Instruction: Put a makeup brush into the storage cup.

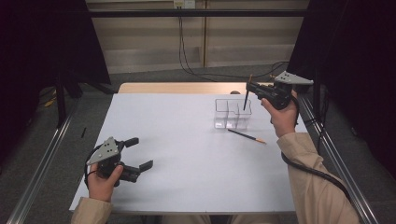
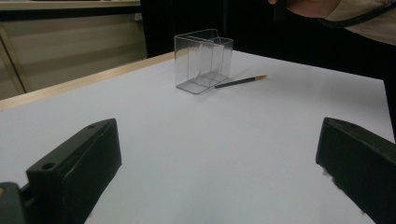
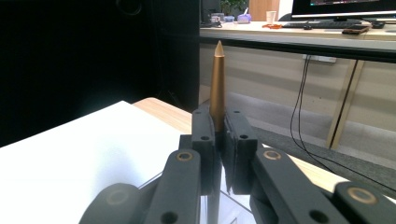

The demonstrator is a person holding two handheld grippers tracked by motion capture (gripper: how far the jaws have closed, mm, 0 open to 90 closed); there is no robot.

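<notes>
Near the table's point(image 1: 187, 186) front left corner, the left gripper point(image 1: 140, 153) rested with its jaws spread wide and nothing between them. Toward the far right edge stood a clear box point(image 1: 232, 113), with a second pencil point(image 1: 246, 136) lying just in front of it. Above the box, the right gripper point(image 1: 249, 86) pinched an upright pencil point(image 1: 246, 98), its lower end dipping into the box.

Two thin dark pencils with brown tips are in sight: one pencil point(image 1: 246, 96) stands upright, clamped in the closed jaws of the right gripper point(image 1: 251, 87) over the container, and the second pencil point(image 1: 246, 136) lies flat on the table. There is one clear plastic container point(image 1: 232, 113) with several compartments, standing on one white table point(image 1: 187, 140). Two black two-jaw grippers are held by the person, counting the left gripper point(image 1: 140, 153), whose jaws stand apart.
</notes>
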